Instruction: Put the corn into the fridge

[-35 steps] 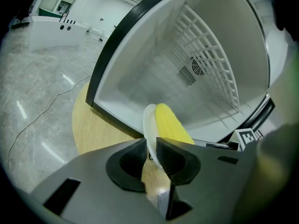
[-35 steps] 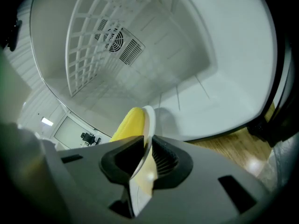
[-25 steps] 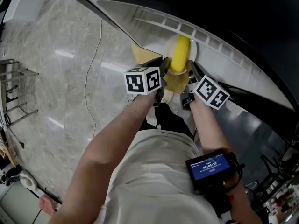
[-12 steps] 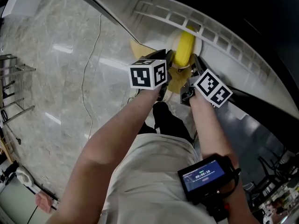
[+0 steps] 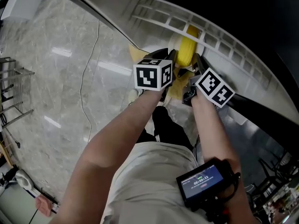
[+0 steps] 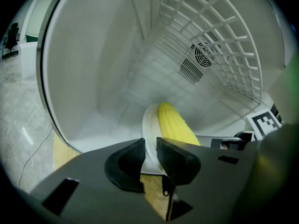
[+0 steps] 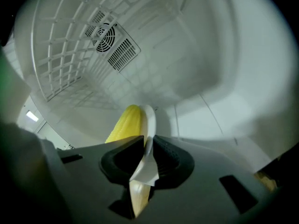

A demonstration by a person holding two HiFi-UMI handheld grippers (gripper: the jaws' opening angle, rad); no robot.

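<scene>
A yellow corn cob (image 5: 188,49) lies on a small white plate (image 6: 149,124) that I carry between both grippers. My left gripper (image 5: 171,62) is shut on the plate's left rim, the pads (image 6: 131,157) pinching it. On the opposite rim my right gripper (image 5: 196,63) is shut, the edge caught between its pads (image 7: 164,154). The corn (image 6: 174,125) and plate (image 7: 151,119) sit inside the white fridge, partly under its wire shelf (image 5: 187,21). The left gripper (image 6: 149,149) and right gripper (image 7: 148,149) point slightly downward into the compartment. The cob (image 7: 125,121) lies lengthwise, pointing at the fridge's back wall.
The fridge's back wall carries a round fan vent (image 6: 203,55) and a slotted grille (image 7: 122,50). A marble floor (image 5: 51,73) with a thin cable (image 5: 85,80) lies to the left. A metal rack (image 5: 13,94) stands at the left edge. A tan sheet (image 5: 135,53) lies on the floor.
Both grippers have carried the plate and corn farther into the fridge. The cob's far end now sits under the wire shelf. Both grips are unchanged.
</scene>
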